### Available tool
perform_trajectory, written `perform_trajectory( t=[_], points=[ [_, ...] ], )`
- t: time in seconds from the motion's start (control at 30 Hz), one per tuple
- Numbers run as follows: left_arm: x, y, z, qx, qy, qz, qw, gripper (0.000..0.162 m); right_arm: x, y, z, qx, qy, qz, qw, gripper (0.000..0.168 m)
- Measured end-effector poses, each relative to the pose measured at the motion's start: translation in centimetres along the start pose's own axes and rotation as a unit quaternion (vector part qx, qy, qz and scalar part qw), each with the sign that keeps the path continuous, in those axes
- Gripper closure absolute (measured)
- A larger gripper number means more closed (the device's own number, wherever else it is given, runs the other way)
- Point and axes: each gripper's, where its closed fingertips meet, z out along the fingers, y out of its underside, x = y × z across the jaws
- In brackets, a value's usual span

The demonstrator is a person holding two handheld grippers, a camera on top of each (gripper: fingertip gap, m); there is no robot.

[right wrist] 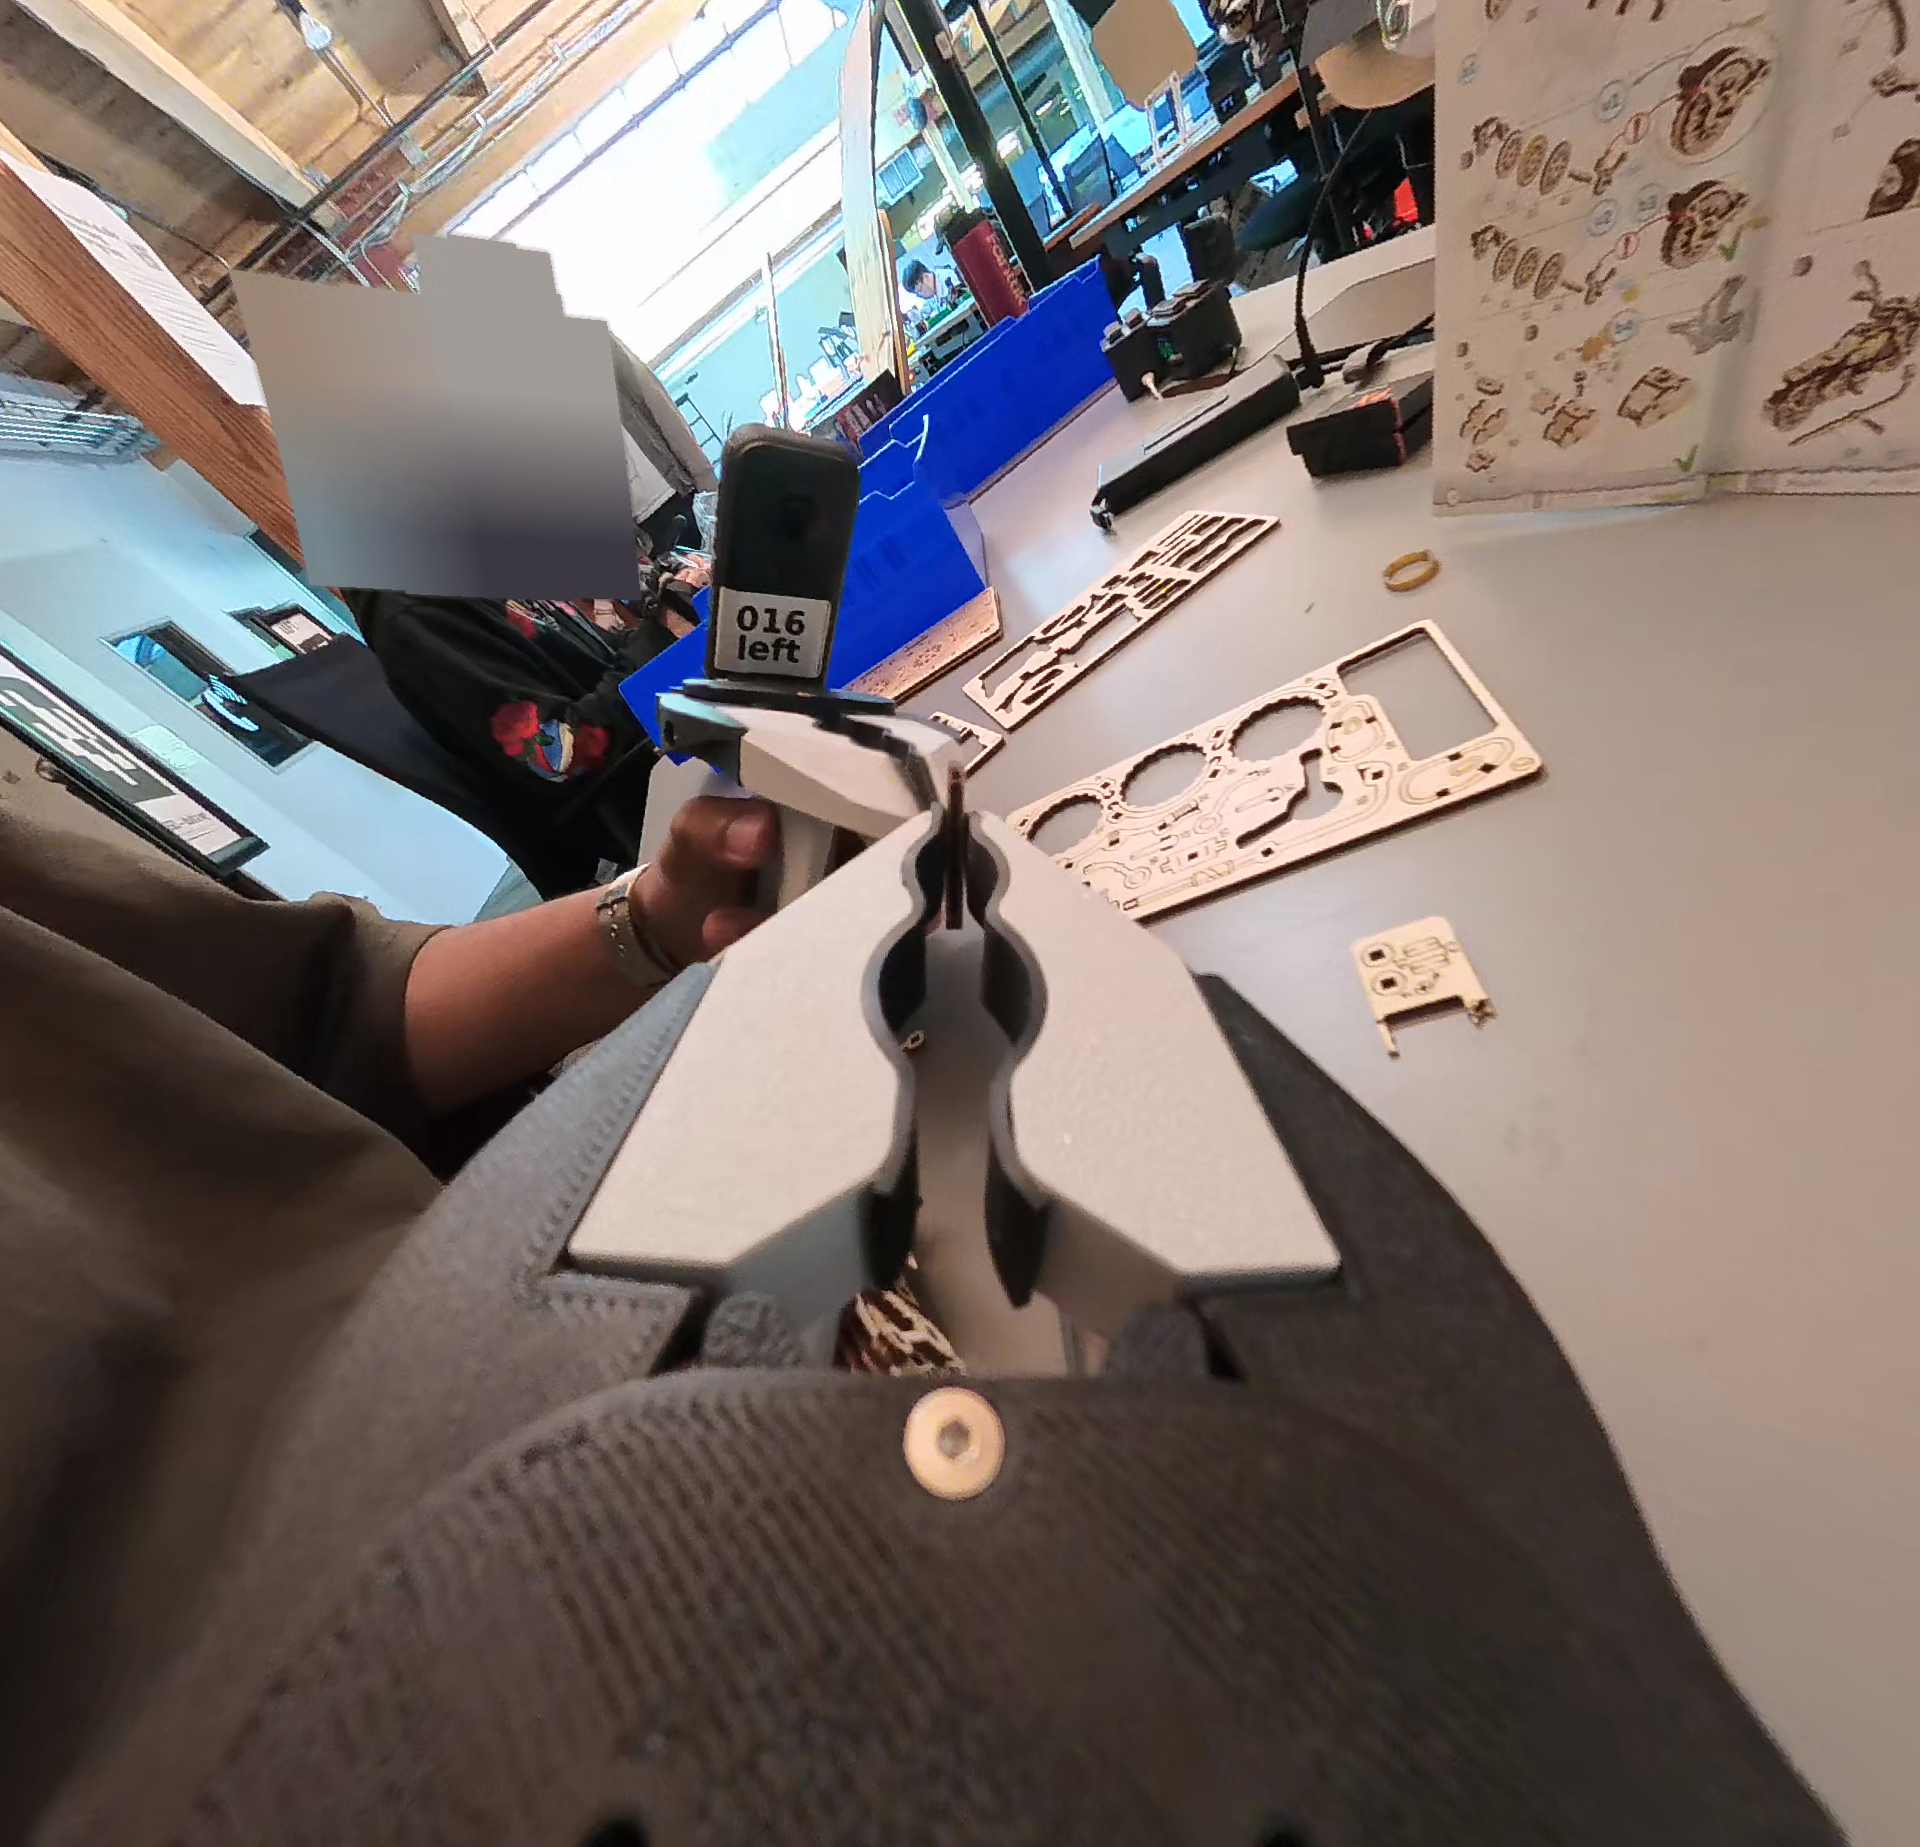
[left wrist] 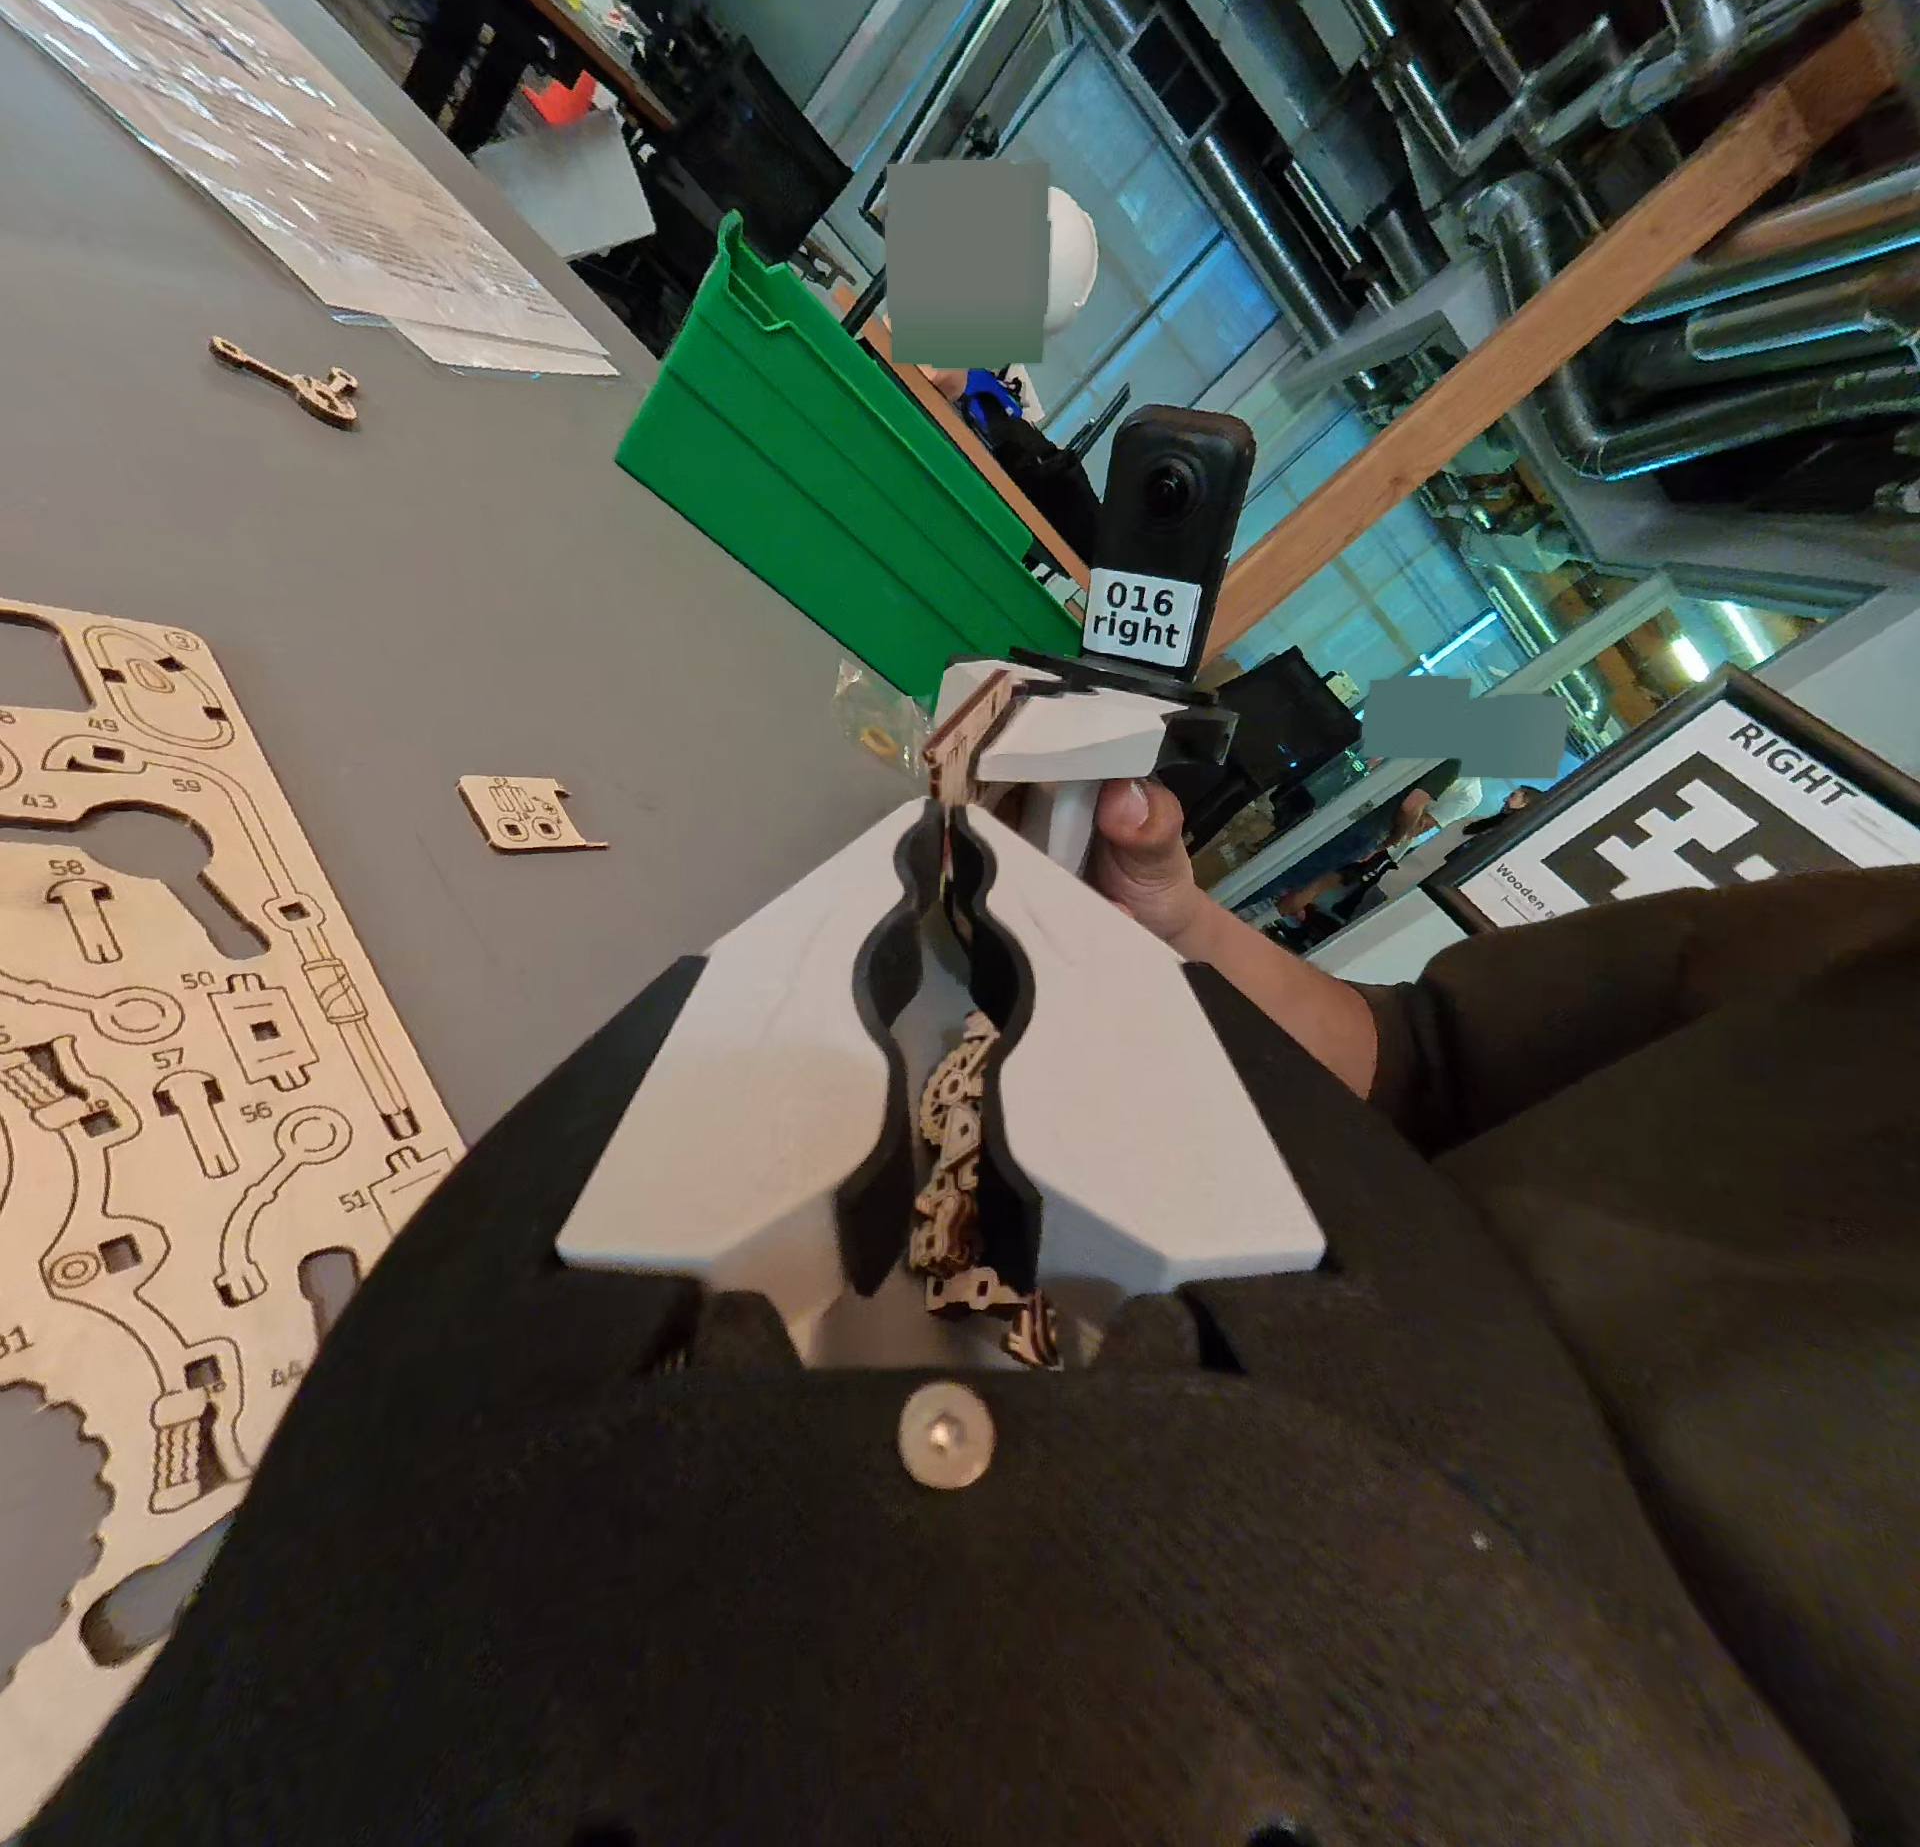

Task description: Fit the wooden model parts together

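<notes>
Both grippers meet tip to tip above the grey table [left wrist: 499,571], each clamped on wooden model parts.

Left gripper [left wrist: 943,821] is closed narrow on a stack of small wooden pieces [left wrist: 951,1153] running back between its fingers; right gripper [right wrist: 954,831] pinches a thin wooden part [right wrist: 954,841] edge-on at its tips. Below lie a large cut-out wooden sheet [left wrist: 156,1070], a green bin [left wrist: 831,467], a small square wooden piece [left wrist: 525,812] and a key-shaped piece [left wrist: 291,382].

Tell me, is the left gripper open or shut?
Shut: the left gripper has its jaws pinched on a thin wooden part, with no spare gap.
</notes>
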Motion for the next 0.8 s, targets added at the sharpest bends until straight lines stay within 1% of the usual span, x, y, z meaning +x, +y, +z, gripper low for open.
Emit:
perform_trajectory(
  t=[0.8],
  points=[
    [0.19,-0.13,0.06,0.004,0.013,-0.012,1.0,0.162,0.13,0.1,0.05,-0.001,-0.013,0.025,1.0,0.168]
  ],
)
